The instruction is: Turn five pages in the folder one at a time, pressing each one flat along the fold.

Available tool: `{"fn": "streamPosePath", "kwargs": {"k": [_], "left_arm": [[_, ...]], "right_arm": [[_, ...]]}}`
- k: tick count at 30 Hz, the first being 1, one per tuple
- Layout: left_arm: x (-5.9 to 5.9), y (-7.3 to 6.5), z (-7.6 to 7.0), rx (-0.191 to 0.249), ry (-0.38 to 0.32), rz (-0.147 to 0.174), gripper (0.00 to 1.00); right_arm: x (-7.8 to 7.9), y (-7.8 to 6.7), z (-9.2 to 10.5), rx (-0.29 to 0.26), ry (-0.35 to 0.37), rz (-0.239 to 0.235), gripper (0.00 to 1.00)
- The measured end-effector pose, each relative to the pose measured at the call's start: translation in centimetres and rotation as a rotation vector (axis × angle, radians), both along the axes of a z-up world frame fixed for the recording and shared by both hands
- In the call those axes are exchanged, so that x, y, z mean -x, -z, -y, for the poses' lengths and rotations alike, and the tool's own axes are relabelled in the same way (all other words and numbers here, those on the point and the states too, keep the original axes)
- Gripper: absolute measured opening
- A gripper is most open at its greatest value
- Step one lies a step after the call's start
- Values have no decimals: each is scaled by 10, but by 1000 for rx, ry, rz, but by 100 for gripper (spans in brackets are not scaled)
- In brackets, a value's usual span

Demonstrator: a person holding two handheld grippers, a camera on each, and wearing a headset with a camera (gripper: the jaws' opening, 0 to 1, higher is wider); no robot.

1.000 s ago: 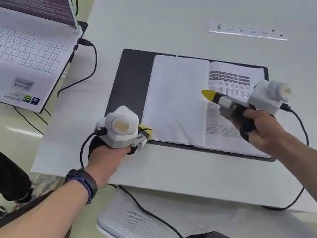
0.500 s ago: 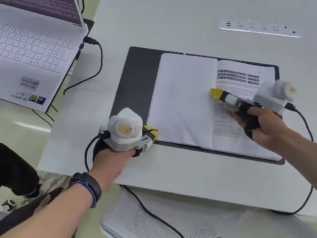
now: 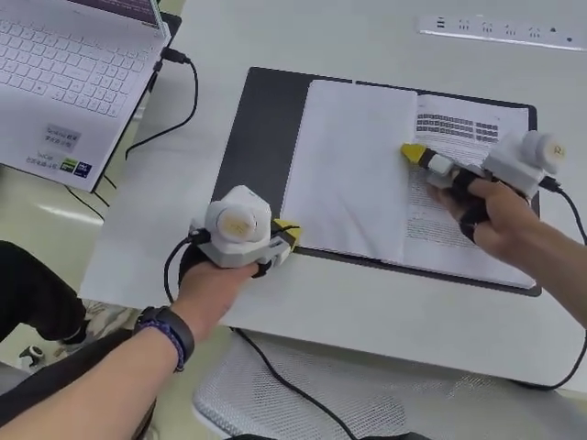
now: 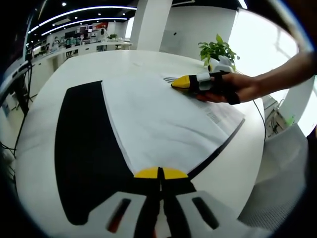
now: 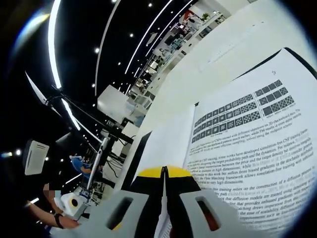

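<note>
Head view: folder (image 3: 252, 137) lies open on table (image 3: 303, 37); right gripper (image 3: 413, 153), jaws closed, tip on page (image 3: 348, 165) beside fold; left gripper (image 3: 292, 235), jaws closed on nothing, at folder's near edge.

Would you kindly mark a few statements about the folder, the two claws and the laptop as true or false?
1. The folder lies open on the table. True.
2. The left claw has its jaws spread wide. False: they are closed together, at the folder's near edge.
3. The right claw has its tip near the fold, between the blank page and the printed page. True.
4. The laptop sits to the right of the folder. False: in the head view it is to the folder's left.
</note>
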State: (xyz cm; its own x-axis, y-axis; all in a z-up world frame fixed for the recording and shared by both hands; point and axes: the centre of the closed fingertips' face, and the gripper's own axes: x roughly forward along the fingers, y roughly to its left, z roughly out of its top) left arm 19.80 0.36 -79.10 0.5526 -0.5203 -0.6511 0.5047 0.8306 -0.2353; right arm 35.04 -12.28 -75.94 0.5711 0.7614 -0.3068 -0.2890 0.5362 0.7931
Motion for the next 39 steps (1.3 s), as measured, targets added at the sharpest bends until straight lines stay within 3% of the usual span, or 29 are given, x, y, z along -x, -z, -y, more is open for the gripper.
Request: {"fn": "streamPosePath", "kwargs": {"k": [3,8,13,19,24,29,34,39], "left_arm": [[0,0,0,-5,-6,-1,0],[-1,0,-1,5,-20,-6,0],[-2,0,0,-15,-3,-12,0],[-1,-1,0,-10,2,-10,0],[-1,1,-1,-11,-6,-10,0],[-2,2,-2,-5,-10,-8,0],[-2,3,-2,-13,-7,-11,0],[-2,3,-2,-8,-12,-13,0]], "right_arm": [[-6,-4,-1,-18,29,-17,0],[-33,3,9,-50,114,-28,0],[-48,5,10,-65,141,-27,0],[-65,4,11,-65,180,-25,0],[-82,5,10,-29,179,-16,0],[-113,13,22,-61,267,-46,0],[-117,16,23,-78,263,-40,0],[-112,16,21,-48,236,-6,0]]}}
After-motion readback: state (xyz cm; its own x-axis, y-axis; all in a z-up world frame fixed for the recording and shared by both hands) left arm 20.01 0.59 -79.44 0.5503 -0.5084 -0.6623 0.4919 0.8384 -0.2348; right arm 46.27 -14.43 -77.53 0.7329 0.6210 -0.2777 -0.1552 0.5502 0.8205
